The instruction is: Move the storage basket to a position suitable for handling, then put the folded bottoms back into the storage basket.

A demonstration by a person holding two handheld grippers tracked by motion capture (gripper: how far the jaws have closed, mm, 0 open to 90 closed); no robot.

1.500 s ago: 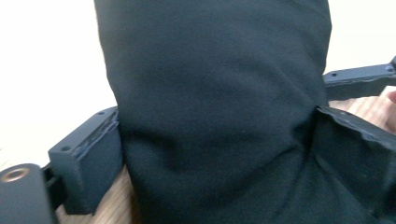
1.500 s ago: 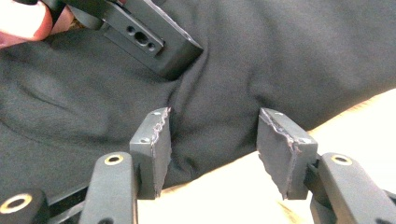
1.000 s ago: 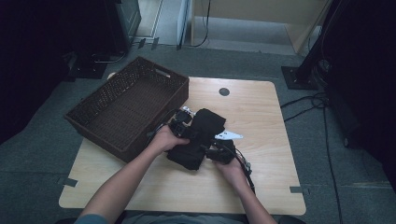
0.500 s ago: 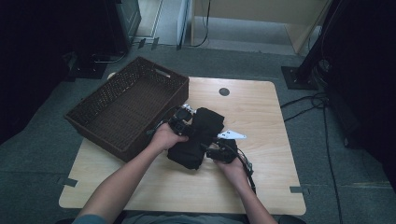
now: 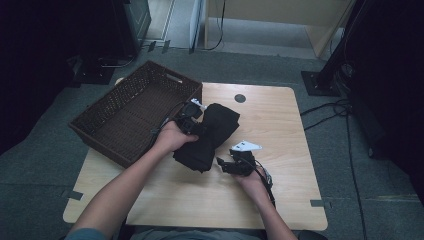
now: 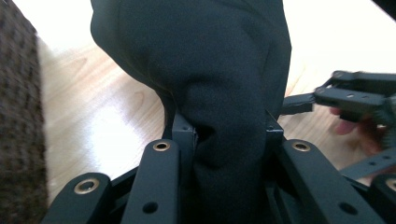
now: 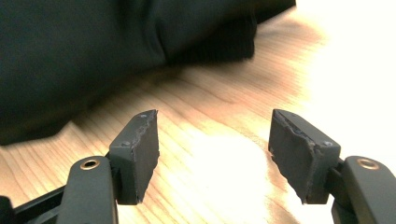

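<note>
- Gripping a fold of the black garment (image 6: 205, 93), the left claw (image 5: 189, 122) had just been closing on it above the desk (image 5: 280, 125).
- Beside the garment's near end, the right claw (image 7: 212, 154) was held wide and empty, its jaws having just been opening.
- The wicker basket (image 5: 125, 117) lay nearer the left hand.

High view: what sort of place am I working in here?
Probably a lab or recording room, not a home: a bare wooden table on grey carpet, loose cables across the floor, and dark equipment stands around. A wicker basket and black cloth look like props.
</note>
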